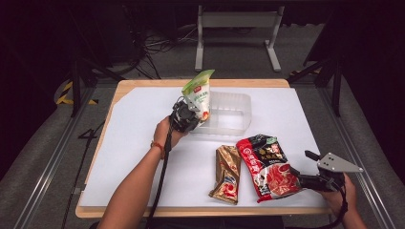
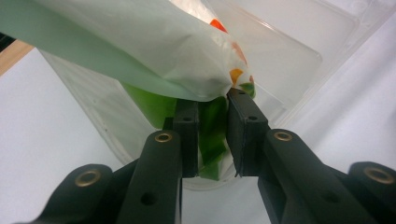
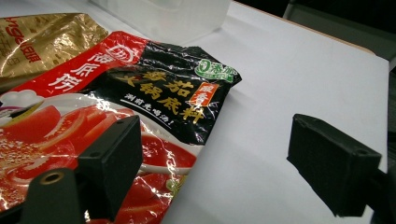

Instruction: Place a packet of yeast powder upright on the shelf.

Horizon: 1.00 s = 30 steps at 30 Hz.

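High view, left gripper (image 1: pixel 187 117): jaws closed on the lower edge of the green-and-white pouch (image 1: pixel 199 93), which stands raised and tilted at the near-left corner of the clear plastic bin (image 1: pixel 234 112).
High view, right gripper (image 1: pixel 310 180): low at the table's near-right edge, touching or just beside the right margin of the red-and-black sauce packet (image 1: pixel 267 164); which of the two cannot be told here.
High view, other items: a gold packet (image 1: pixel 227 174) lies flat just left of the red one, both on the white table cover (image 1: pixel 138 143), near the bin but outside it.
Left gripper view, grip: both pads pinch a narrow green strip of the pouch (image 2: pixel 140 46); the bulk hangs ahead over the bin wall (image 2: pixel 107 116).
Left gripper view, risk: the hold is thin and at one edge, so the film could probably slip free, or the pouch could swing and catch the rim, landing outside the bin.
Right gripper view, jaws: spread wide and holding nothing; the left pad (image 3: pixel 114 161) sits over the sauce packet (image 3: pixel 154 98), the right pad (image 3: pixel 331 165) over bare cover.
Right gripper view, risk: closing from here would likely crumple the flat foil or nip only its margin, since the packet lies flush with the surface.
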### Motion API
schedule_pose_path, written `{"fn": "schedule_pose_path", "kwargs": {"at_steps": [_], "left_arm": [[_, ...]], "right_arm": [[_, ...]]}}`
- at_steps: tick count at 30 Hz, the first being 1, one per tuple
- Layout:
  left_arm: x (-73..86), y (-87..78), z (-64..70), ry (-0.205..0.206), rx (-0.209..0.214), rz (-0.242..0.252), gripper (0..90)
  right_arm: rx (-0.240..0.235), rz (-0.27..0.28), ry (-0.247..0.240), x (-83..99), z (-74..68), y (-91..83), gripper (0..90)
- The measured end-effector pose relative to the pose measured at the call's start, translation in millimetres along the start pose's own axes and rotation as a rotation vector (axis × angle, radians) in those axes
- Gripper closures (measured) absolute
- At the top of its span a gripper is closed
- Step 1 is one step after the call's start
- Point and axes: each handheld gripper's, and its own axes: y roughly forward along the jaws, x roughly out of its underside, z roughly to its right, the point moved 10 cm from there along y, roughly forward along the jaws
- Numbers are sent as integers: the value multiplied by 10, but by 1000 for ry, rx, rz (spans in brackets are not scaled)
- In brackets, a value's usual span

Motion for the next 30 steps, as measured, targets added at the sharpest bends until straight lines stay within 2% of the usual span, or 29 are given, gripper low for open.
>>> {"fn": "schedule_pose_path", "kwargs": {"at_steps": [2,3,4,5,8,10,12,14,17,19,21,22,24,30], "left_arm": [[23,-50,5,-9,11,27,733],[33,-81,16,-20,29,42,731],[31,-120,49,-28,69,73,735],[31,-166,74,-27,91,97,713],[44,-303,130,-31,115,137,596],[52,-396,173,-29,135,170,557],[61,-441,199,-27,145,176,528],[76,-516,251,-25,165,191,446],[109,-598,332,0,186,219,413],[152,-618,384,6,201,217,378],[200,-630,417,17,173,222,285],[220,-640,439,21,178,226,287],[260,-654,490,5,220,222,267],[373,-686,598,-23,275,235,229]], "right_arm": [[-4,1,1,2,-1,1,181],[-6,2,5,3,3,3,180],[-7,2,10,5,9,4,180],[-12,2,18,6,11,6,185],[-29,4,28,0,5,4,217],[-29,1,22,-5,3,8,214],[-26,-2,18,-7,5,11,214],[-37,-5,24,-10,-3,22,222],[-58,-21,30,3,-24,43,243],[-64,-34,31,21,-30,56,246],[-67,-40,36,36,-31,60,244],[-66,-40,36,42,-30,57,243],[-57,-43,30,45,-26,44,242],[-60,-36,46,29,-28,33,249]]}}
